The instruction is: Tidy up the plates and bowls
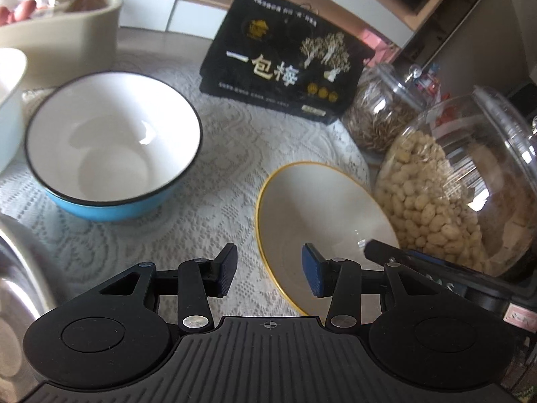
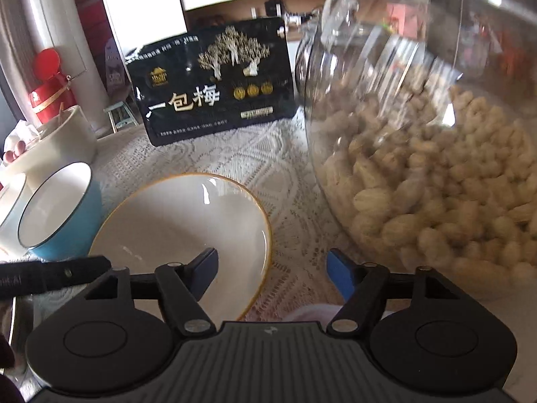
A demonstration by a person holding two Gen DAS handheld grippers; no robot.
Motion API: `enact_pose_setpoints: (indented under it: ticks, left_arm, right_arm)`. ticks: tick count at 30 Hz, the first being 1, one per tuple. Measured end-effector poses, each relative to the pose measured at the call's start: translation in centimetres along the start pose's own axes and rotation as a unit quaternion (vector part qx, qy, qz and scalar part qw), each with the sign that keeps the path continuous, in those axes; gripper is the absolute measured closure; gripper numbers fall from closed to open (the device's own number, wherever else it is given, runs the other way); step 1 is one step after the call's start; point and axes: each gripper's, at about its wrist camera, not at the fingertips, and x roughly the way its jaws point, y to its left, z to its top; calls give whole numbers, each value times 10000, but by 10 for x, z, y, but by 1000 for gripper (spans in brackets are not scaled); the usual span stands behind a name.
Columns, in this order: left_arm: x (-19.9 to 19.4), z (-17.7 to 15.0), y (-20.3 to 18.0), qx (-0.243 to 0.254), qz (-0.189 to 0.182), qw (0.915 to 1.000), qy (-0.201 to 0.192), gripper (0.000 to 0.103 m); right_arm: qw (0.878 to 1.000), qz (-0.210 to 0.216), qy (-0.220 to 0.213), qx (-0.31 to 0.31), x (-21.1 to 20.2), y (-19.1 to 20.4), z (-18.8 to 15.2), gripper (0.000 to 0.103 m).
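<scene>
A white bowl with a yellow rim (image 1: 322, 215) (image 2: 181, 221) sits on the lace tablecloth. To its left stands a blue bowl with a white inside (image 1: 114, 141) (image 2: 57, 208). My left gripper (image 1: 270, 272) is open and straddles the yellow-rimmed bowl's left rim, with one pad over its inside and nothing pressed. My right gripper (image 2: 272, 272) is open and straddles the same bowl's right rim, its pads clear of it. Each gripper shows as a black bar at the edge of the other's view.
A big glass jar of pale nuts (image 1: 449, 201) (image 2: 429, 168) stands tight against the bowl's right side. Behind are a second jar (image 1: 376, 110), a black packet (image 1: 282, 60) (image 2: 214, 90) and a cream tub (image 1: 60, 40). A steel pot (image 1: 20, 268) is at the near left.
</scene>
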Motion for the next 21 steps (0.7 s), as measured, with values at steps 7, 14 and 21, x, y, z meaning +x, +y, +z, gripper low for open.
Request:
enact_pose_setpoints:
  ticks: [7,14,21]
  left_arm:
    - [-1,-3,8,-152,-326,9993,142,69]
    - [-48,-26,30,-359,-232,9990,113,68]
    - [-99,-50,49,-236,-305,9993,19,65]
  right_arm:
    - [9987,419,288,69,8,11,-1,69]
    - [9957,777,486,-98,-16,43,-25,68]
    - [9915,1086,626,-350,-36,70,-60,67]
